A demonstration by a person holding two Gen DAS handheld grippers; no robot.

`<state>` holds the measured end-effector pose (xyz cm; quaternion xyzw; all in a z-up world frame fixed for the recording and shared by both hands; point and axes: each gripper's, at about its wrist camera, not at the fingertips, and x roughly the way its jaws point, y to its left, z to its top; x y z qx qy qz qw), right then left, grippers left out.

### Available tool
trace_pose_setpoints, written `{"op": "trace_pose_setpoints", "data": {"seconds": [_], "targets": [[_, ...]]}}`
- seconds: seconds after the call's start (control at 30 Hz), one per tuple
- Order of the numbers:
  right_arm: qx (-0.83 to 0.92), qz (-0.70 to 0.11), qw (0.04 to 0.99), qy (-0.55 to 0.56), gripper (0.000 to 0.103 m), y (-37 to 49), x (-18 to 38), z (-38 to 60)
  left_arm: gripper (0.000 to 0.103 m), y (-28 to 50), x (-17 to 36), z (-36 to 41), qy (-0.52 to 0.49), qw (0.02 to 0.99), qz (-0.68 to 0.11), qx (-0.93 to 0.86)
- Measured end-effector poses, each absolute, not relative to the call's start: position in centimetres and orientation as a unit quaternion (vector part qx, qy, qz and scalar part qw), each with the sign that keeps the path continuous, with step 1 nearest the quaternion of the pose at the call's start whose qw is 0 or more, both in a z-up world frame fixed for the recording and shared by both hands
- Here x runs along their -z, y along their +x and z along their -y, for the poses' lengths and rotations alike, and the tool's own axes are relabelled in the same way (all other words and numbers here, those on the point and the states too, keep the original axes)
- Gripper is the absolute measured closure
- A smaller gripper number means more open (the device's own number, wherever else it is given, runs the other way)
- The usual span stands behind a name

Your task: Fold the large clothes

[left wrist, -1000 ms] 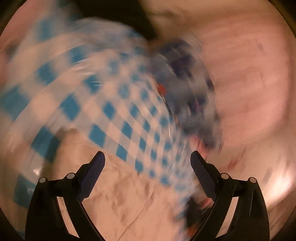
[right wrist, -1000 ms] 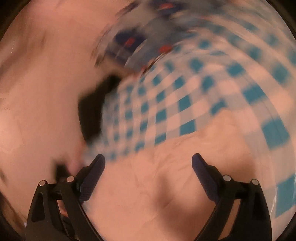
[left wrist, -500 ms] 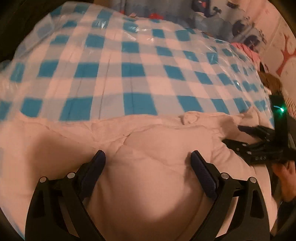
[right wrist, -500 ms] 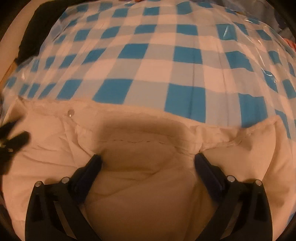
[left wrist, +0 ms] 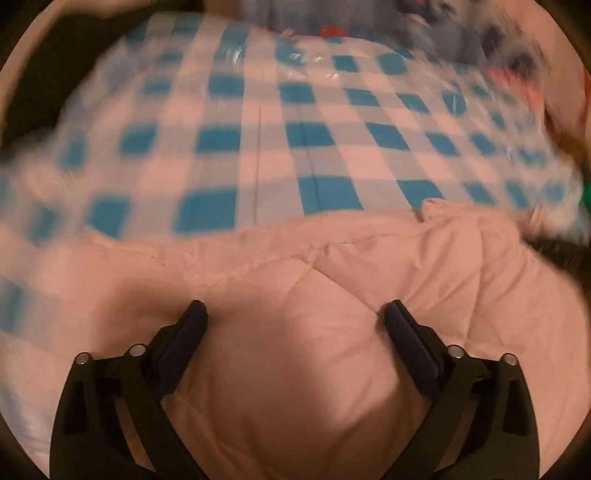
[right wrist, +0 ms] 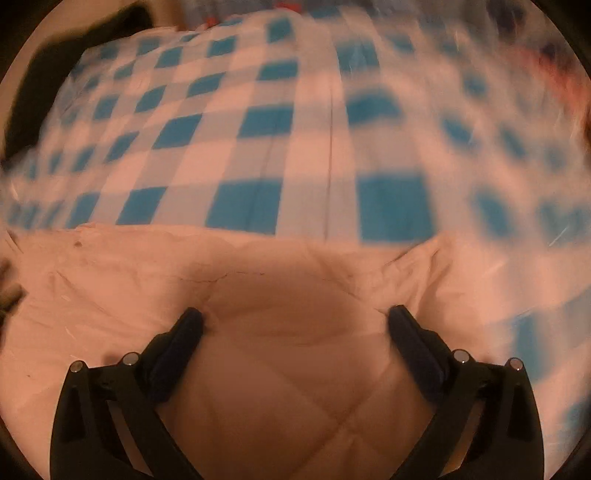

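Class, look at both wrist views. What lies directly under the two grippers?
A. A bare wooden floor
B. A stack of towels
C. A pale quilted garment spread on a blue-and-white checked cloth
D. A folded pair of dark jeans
C: the pale quilted garment fills the space beneath each gripper, with the checked cloth beyond it.

From my left hand-held gripper point(left wrist: 293, 317) the checked cloth point(left wrist: 266, 147) smears at its left and right edges, and the pale quilted garment point(left wrist: 295, 369) runs off the bottom of the view. Past the cloth's far edge the coloured clutter point(left wrist: 424, 22) is too blurred to name. From my right hand-held gripper point(right wrist: 295, 319), a dark shape point(right wrist: 9, 295) at the garment's left edge is cut off.
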<state>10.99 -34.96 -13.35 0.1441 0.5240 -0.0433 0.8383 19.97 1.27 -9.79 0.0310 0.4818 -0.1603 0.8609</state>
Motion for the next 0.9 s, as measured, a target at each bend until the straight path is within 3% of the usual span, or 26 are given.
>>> {"op": "trace_pose_setpoints", "data": {"seconds": [0.17,0.3,0.37,0.47,0.63,0.77,0.9], "targets": [[0.029,-0.549,0.825,0.134,0.007,11.2,12.4,35.2,0.008,20.4,9.6,-1.9,0.035,0.851,-0.498,0.160],[0.047,-0.492,0.861,0.120,0.007,7.4,8.7,35.9,0.008,17.7,6.5,-4.4,0.018,0.879,-0.452,0.151],[0.066,-0.494,0.860,0.110,0.007,5.6,11.2,36.6,0.008,17.5,7.8,-5.3,0.012,0.883,-0.446,0.145],[0.041,-0.464,0.863,0.195,0.006,4.7,13.8,38.8,0.007,18.4,10.8,-6.1,-0.039,0.865,-0.473,0.163],[0.074,-0.493,0.859,0.121,0.007,4.7,10.1,36.8,0.007,17.1,8.6,-6.2,-0.011,0.873,-0.468,0.135],[-0.086,-0.407,0.897,0.146,0.007,-2.3,2.5,31.1,0.007,11.0,3.9,-10.7,-0.086,0.887,-0.429,0.145],[-0.311,-0.441,0.816,0.207,0.007,-8.8,3.1,21.0,0.007,5.0,3.1,-15.8,-0.161,0.878,-0.424,0.154]]}}
